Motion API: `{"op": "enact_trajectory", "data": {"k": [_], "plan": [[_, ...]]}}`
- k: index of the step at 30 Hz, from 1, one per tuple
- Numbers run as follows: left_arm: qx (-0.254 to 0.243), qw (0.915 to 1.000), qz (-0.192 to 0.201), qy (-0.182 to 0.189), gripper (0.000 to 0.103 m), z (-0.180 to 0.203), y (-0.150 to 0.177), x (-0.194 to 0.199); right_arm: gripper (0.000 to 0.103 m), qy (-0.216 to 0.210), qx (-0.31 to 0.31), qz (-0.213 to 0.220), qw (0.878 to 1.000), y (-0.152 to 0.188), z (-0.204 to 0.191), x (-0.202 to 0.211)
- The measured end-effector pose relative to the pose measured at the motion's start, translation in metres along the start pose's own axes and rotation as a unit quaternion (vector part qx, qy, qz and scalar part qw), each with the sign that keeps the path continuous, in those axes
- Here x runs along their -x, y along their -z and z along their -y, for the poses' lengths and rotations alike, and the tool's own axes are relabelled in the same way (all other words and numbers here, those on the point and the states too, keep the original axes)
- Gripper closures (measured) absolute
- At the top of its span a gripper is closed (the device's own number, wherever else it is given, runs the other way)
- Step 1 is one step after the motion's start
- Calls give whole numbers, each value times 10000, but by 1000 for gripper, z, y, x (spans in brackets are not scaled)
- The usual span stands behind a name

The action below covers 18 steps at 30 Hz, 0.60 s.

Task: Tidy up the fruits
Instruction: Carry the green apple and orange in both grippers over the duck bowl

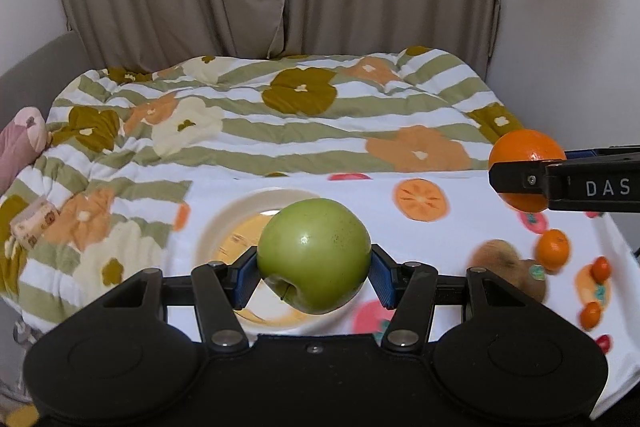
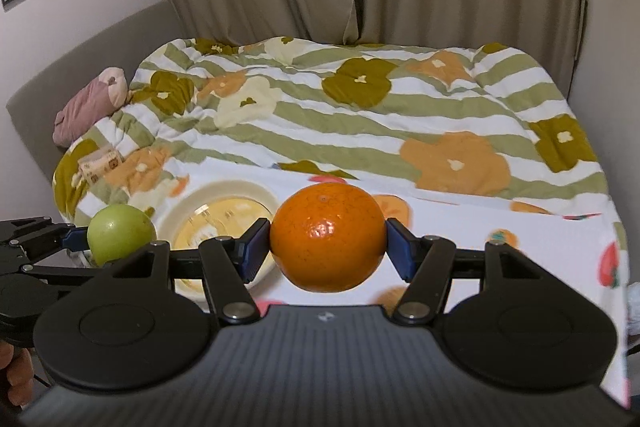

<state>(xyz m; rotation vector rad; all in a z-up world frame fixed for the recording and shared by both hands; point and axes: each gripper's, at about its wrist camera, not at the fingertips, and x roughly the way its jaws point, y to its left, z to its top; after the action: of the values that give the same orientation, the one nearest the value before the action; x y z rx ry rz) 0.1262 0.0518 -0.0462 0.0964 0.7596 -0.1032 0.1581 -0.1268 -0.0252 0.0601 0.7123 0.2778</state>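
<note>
My left gripper (image 1: 314,265) is shut on a green apple (image 1: 314,253) and holds it above a cream plate (image 1: 224,215) on the fruit-print cloth. My right gripper (image 2: 328,245) is shut on a large orange (image 2: 328,237), held in the air right of the plate (image 2: 188,211). The orange also shows at the right edge of the left wrist view (image 1: 526,151), and the apple at the left of the right wrist view (image 2: 120,233). A small mandarin (image 1: 553,249), two kiwis (image 1: 494,259) and small red-orange fruits (image 1: 601,269) lie on the cloth at the right.
The white fruit-print cloth (image 1: 472,203) lies over a floral striped quilt (image 1: 280,119) on a bed. A pink cushion (image 2: 88,105) and a small printed packet (image 2: 100,163) lie at the left. Curtains hang behind.
</note>
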Motion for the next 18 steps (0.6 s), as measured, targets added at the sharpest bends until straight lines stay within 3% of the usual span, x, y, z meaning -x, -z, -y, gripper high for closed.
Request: {"op": "enact_trajectory", "data": {"k": [9,18], "plan": [[-353,9990,-183,227,42,-69,-17,-69,26,154,-395,-214,9989,-14,-50,-82],[-927,9929,-449,588,42,-84,-24,-144,26,501,-639,-440,9957,-11,-69,-149]]}}
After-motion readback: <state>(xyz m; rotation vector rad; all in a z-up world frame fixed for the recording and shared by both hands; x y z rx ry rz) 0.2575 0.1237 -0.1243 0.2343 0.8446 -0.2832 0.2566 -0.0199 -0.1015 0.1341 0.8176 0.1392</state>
